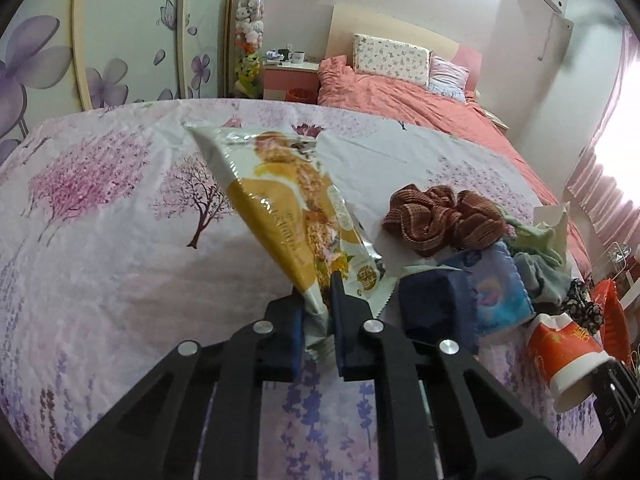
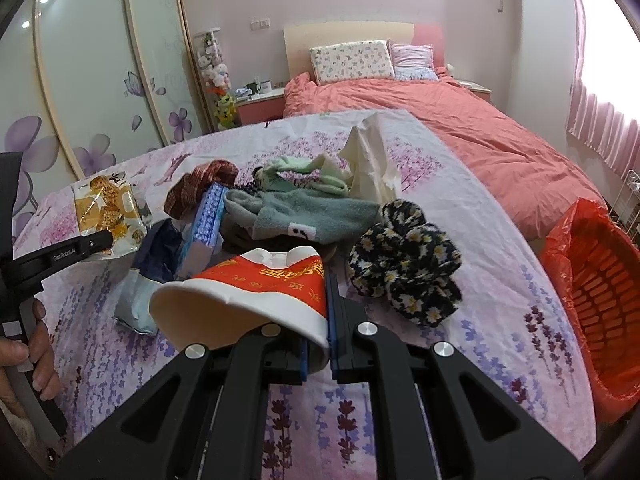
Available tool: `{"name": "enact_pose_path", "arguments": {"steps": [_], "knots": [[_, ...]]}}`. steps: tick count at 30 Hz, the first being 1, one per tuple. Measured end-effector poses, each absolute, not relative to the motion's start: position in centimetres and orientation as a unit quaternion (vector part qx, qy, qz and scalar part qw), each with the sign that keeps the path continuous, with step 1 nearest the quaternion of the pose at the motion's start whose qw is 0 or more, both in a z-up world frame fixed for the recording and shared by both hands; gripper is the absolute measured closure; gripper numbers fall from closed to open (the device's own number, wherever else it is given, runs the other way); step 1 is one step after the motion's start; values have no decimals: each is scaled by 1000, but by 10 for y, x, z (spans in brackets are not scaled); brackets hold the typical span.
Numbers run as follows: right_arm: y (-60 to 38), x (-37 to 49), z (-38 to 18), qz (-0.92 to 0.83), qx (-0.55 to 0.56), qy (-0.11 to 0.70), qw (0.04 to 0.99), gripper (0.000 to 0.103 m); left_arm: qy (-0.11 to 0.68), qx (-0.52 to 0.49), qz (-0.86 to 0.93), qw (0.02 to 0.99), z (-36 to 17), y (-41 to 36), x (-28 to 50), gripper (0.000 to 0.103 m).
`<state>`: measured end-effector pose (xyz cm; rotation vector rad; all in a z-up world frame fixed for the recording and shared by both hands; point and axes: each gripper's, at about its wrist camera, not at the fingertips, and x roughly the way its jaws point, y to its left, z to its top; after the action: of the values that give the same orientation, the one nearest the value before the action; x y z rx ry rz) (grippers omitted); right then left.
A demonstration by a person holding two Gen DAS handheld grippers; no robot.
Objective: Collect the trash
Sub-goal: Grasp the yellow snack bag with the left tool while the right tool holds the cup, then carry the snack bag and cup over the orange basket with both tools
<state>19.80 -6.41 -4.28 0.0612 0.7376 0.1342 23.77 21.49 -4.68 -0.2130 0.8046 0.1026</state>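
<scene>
A yellow and white snack wrapper (image 1: 288, 208) stands tilted above the flowered cloth, its lower end pinched in my left gripper (image 1: 326, 304), which is shut on it. From the right wrist view the same wrapper (image 2: 108, 208) and left gripper (image 2: 100, 242) appear at the left. My right gripper (image 2: 320, 304) is shut on the rim of a red and white paper cup (image 2: 256, 292), which lies on its side with the mouth toward the camera. The cup (image 1: 568, 356) also shows at the lower right of the left wrist view.
A pile on the cloth holds a brown scrunchie (image 1: 436, 220), a blue tissue pack (image 1: 496, 292), a dark blue wrapper (image 2: 160, 256), a teal sock (image 2: 304, 212), a flowered scrunchie (image 2: 404, 260) and crumpled paper (image 2: 372, 156). An orange-lined basket (image 2: 600, 300) stands right. A hand (image 2: 28, 356) holds the left tool.
</scene>
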Motion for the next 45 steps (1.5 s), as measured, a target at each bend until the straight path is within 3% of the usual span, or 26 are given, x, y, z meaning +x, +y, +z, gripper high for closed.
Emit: {"name": "enact_pose_path", "arguments": {"steps": [24,45], "knots": [[-105,162,10,49,50,287,955,96,320,-64,30,945,38,176,186,92],[-198,148,21,-39,88,267,959,96,315,-10,-117,942,59,25,176,92]]}}
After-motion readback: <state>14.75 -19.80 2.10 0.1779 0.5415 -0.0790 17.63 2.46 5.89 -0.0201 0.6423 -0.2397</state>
